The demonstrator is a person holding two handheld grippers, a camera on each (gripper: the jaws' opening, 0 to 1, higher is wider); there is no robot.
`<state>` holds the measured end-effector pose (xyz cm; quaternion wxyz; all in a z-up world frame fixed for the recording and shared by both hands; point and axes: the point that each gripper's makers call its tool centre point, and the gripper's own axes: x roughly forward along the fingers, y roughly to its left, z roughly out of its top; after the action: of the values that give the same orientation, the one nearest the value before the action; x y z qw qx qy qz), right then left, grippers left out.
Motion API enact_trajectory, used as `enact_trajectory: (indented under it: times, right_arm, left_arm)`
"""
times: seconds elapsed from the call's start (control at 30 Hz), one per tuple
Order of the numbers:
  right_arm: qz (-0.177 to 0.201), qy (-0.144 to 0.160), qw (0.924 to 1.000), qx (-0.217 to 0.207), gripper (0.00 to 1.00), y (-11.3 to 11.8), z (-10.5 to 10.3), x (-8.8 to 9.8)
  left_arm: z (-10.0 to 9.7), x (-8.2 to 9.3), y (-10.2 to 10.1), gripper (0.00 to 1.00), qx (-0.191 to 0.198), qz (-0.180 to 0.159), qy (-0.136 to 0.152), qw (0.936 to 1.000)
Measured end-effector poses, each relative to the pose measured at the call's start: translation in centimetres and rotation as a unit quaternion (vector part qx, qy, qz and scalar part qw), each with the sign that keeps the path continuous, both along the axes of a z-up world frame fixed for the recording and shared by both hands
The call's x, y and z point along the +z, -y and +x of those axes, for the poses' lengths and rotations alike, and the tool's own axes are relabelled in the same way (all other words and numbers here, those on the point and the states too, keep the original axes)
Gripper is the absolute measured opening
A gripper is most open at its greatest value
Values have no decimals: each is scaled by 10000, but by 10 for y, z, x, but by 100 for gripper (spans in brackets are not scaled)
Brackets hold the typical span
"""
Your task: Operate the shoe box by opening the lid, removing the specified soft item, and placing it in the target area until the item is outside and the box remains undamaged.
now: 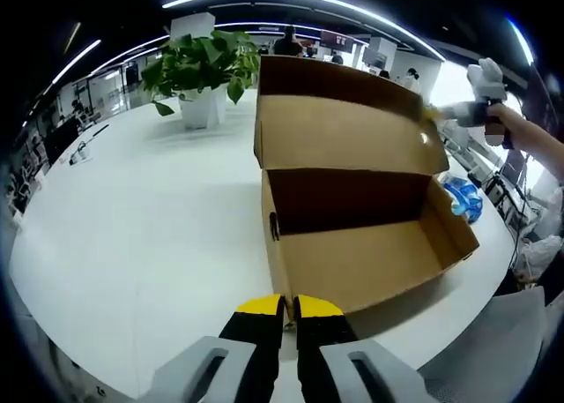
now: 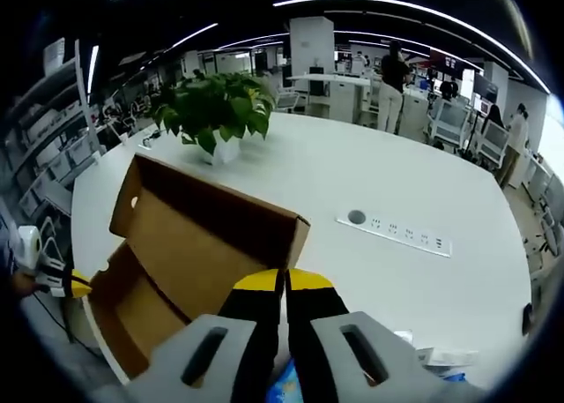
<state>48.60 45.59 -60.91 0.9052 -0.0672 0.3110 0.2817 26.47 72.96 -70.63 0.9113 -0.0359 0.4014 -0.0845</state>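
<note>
On the white table (image 1: 132,244) the shoe box (image 1: 352,262) stands with its lid (image 1: 344,130) up at 12 o'clock and its inside apparently bare. It is thin cardboard that would likely crease under a hard pinch. The blue-and-white soft item (image 1: 464,198) lies outside on the table at 3 o'clock, just beside the box's end wall; it looks light and limp, best pinched on a bunched fold. The left gripper (image 1: 288,304) and the right gripper (image 2: 284,279) both have their jaws pressed together, apparently on nothing.
</note>
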Motion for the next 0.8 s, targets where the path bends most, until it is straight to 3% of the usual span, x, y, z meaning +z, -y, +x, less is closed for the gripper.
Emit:
enact_trajectory:
  times: [0.8]
  right_arm:
    - [398, 551, 9977, 9, 0, 4, -67, 24]
  left_arm:
    - [-1, 1, 1, 4, 11, -126, 118, 9999]
